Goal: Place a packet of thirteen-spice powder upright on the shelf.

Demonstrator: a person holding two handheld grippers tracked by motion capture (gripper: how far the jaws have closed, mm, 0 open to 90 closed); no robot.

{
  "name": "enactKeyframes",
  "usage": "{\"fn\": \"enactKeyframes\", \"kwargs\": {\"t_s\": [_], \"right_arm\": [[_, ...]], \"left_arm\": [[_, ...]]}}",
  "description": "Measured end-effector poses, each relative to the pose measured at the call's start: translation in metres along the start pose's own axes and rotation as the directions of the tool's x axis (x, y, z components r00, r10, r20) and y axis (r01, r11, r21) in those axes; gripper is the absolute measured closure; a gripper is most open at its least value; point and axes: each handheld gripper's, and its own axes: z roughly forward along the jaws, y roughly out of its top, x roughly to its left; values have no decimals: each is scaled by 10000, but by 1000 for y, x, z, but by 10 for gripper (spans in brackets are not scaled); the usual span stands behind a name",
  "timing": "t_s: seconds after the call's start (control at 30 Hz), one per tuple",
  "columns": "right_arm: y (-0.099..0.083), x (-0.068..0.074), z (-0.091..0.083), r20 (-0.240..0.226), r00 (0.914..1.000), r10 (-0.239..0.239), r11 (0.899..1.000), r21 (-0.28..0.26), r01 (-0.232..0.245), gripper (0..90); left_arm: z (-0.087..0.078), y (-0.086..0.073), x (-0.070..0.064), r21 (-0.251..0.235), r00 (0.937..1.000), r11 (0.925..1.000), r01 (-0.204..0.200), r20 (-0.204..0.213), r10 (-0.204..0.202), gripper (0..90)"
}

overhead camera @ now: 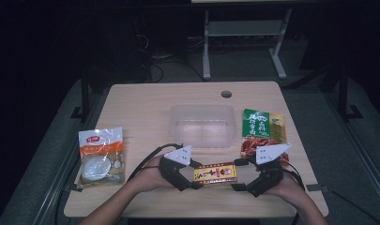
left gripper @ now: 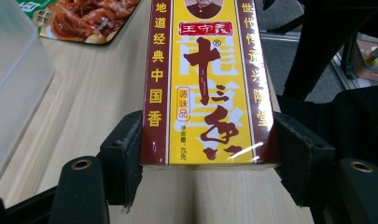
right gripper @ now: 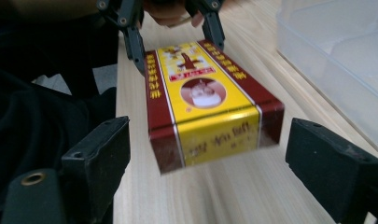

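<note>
Yellow box (overhead camera: 215, 173) with dark red side bands and red lettering; black grippers; green-and-red packet (overhead camera: 262, 129) at two o'clock.

Bare-forearmed person; both black grippers carry grey three-cornered plates, trailing black cables and brass-eyed jaws

Left gripper (overhead camera: 190, 180) clamped, right gripper (overhead camera: 246, 176) agape.

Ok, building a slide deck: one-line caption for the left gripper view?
Left gripper clamps the near end of a yellow-and-maroon seasoning box above the wooden table.
</note>
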Motion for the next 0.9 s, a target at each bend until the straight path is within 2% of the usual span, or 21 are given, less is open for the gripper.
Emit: {"fn": "enactKeyframes", "kwargs": {"t_s": [0.1,0.37,0.53,0.57,0.9], "right_arm": [[1,1,2,-133,9999,-41,10000,-23,41,145],[2,2,5,-446,9986,-280,9994,-209,271,259],[1,3,6,-578,9976,-372,9991,-229,360,275],[1,4,6,-572,9975,-415,9989,-249,401,279],[6,8,12,-781,9939,-780,9969,-24,780,314]], "left_arm": [[2,0,-1,-121,9999,9999,43,137,-42,320],[4,0,-1,-231,9992,9997,-78,393,87,321],[3,-1,-2,-189,9989,9997,-160,439,168,321],[3,-2,-3,-214,9985,9997,-83,540,94,321],[-3,-10,3,-243,9952,9995,-204,955,226,319]]}}
